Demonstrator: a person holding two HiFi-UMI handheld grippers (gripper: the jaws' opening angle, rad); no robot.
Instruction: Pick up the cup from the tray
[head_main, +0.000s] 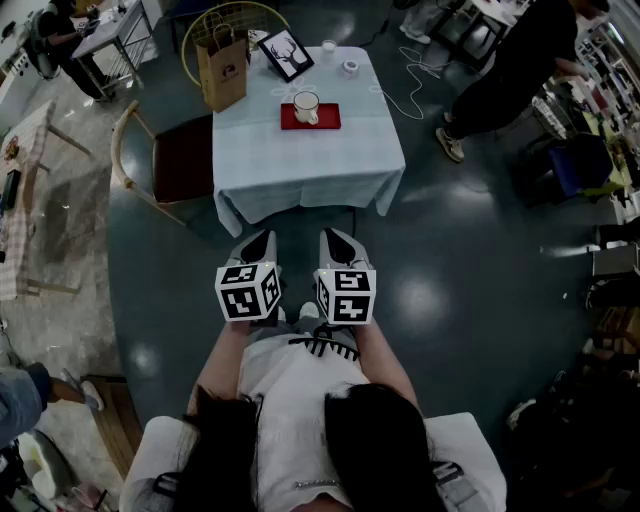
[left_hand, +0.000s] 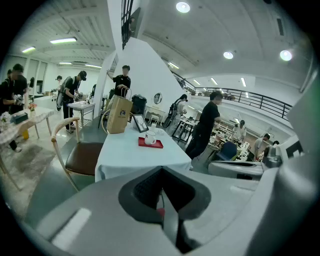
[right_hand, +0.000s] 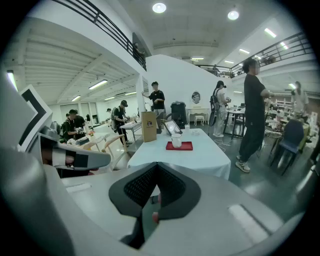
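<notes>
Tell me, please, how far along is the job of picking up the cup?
Done: nothing yet; the cup stands on the red tray on the table. In hand: nothing; the left gripper and right gripper are near the person's body, away from the table, jaws together and empty. Left: approach the table, open a gripper, grasp the cup, lift it.

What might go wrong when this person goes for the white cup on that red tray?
1. The left tool and right tool are both shut and well short of the table. If they don't open in time, they may knock the cup over.
2. The tray lies on a draped tablecloth, so a push might slide it.
3. The picture frame stands just behind the cup, and overreaching might topple it.
</notes>
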